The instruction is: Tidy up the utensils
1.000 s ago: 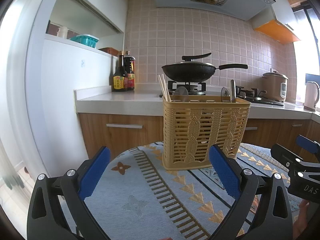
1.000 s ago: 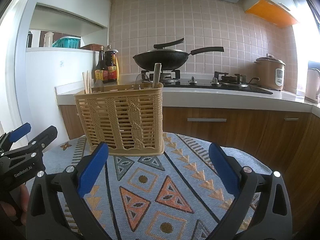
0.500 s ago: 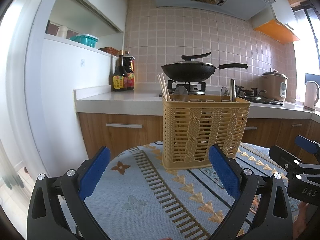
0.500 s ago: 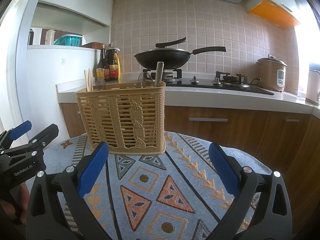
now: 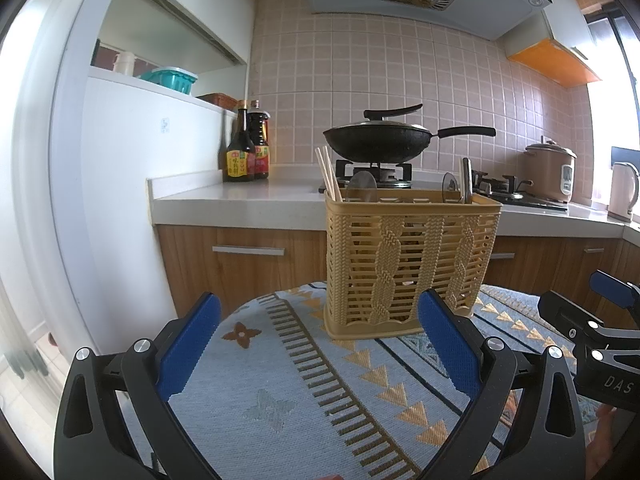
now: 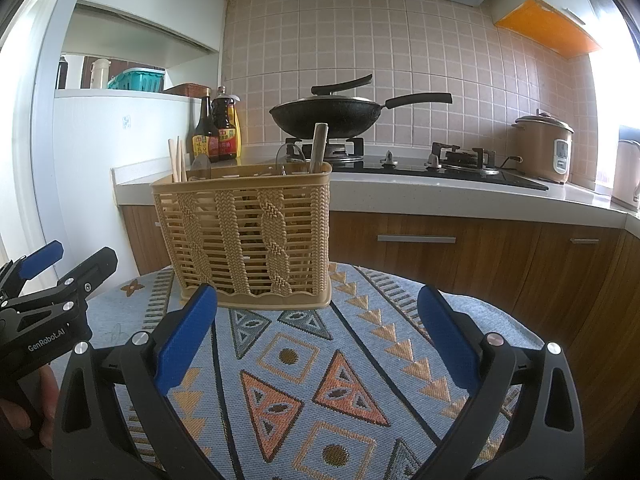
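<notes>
**Both grippers held wide over the cloth, caddy standing at the far edge**

The tan woven-plastic utensil basket (image 5: 410, 264) stands upright on the round table (image 5: 280, 392), which is covered with a blue patterned cloth. It sits toward the table's far edge, its base close to where the cloth curves away in front of the wooden kitchen cabinets (image 6: 460, 256).

Inside it, a pair of pale wooden chopsticks (image 5: 328, 178) leans in the left end, two round clear utensil heads (image 5: 361, 187) rise above the rim near the middle, and a wooden handle (image 6: 319, 147) stands at the right end.

The left gripper (image 5: 318, 344) hovers near the table's left rim, its jaws spread wide and holding nothing, blue pads apart with bare cloth between them. The right gripper (image 6: 316, 334) is likewise spread and empty, just in front of the basket's right half; open cloth lies near and to the right of it, running to the table's right edge. The two grippers sit side by side, apart from each other and from the basket.

Beyond, a black wok (image 5: 378, 144) rests on the stove.
</notes>
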Demonstrator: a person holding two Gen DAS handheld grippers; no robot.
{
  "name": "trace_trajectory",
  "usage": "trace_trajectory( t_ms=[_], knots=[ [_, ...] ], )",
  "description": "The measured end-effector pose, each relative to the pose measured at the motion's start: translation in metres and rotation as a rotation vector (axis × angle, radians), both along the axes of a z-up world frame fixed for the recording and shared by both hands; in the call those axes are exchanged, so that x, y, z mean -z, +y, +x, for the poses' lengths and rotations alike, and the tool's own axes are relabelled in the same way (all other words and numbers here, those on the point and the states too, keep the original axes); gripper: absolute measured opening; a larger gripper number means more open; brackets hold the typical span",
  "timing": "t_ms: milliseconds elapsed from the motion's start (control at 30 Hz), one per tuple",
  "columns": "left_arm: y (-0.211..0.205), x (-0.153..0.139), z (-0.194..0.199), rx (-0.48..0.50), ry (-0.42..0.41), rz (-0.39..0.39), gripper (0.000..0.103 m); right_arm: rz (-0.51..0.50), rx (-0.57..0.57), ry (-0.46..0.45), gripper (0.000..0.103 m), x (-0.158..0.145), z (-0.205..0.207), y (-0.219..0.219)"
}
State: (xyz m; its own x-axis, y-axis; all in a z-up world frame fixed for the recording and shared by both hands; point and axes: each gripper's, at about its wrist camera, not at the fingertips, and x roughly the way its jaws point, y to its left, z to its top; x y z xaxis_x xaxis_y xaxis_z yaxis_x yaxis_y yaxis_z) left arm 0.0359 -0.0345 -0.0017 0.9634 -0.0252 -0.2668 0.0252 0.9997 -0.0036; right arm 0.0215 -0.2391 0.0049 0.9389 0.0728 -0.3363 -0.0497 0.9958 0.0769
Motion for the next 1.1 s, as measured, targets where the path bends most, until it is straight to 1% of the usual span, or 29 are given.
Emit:
trace_trajectory(
  t_ms=[1100],
  knots=[
    [0.0003, 0.0007, 0.0016, 0.002, 0.007, 0.000, 0.095, 0.003, 0.000, 0.005, 0.096, 0.0017, 0.0009, -0.0020]
  ],
)
